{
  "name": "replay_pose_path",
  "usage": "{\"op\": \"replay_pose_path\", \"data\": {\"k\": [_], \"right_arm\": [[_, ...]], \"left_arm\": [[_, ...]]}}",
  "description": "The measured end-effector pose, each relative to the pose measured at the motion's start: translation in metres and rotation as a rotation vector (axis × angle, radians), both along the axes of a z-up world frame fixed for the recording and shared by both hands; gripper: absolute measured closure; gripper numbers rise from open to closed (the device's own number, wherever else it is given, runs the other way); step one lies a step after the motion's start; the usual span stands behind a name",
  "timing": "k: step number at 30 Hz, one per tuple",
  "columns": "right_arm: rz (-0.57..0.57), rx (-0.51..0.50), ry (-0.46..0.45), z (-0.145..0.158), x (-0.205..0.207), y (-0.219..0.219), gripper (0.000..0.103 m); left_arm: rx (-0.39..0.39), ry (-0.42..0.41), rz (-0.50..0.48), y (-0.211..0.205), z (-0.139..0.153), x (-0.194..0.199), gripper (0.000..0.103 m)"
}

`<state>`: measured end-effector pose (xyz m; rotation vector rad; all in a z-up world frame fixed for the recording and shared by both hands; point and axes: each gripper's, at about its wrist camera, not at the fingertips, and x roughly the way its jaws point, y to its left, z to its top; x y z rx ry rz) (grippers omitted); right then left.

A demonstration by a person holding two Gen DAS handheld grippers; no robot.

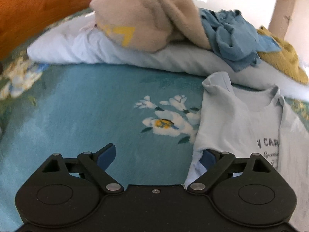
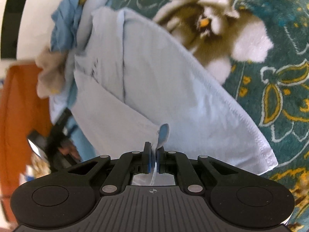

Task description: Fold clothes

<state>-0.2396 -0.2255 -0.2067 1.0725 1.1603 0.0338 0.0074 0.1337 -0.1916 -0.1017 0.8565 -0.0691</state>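
I'm pinching the pale blue T-shirt's (image 2: pixel 154 89) edge in my right gripper (image 2: pixel 154 161), jaws pressed together; I'm judging it best to carry the fold low and taut. My left gripper (image 1: pixel 157 155) is spread wide, empty. Only its view is showing the unfolded pile (image 1: pixel 173 29) on the pillow (image 1: pixel 92 48) beyond.

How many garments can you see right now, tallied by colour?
Pale blue: 1, the printed T-shirt spread on the bedspread, pinched by the right gripper.
Beige: 1, a fleece garment on the pile.
Mid blue: 1, a crumpled garment.
Mustard yellow: 1, a garment at the far right.
Total: 4. More may be hidden in the pile.
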Motion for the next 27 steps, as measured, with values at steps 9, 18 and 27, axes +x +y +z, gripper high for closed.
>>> {"op": "replay_pose_path", "data": {"k": [9,18,27], "right_arm": [[0.195,-0.157,-0.002,0.032,0.016,0.008,0.079],[0.259,-0.368,-0.142,0.084,0.053,-0.038,0.065],[0.323,-0.504,-0.335,0.082,0.23,-0.066,0.065]], "left_arm": [[-0.066,0.102,-0.094,0.022,0.001,-0.004,0.011],[-0.022,0.086,-0.105,0.055,0.043,-0.016,0.011],[-0.128,0.054,-0.185,-0.005,0.056,0.093,0.015]]}}
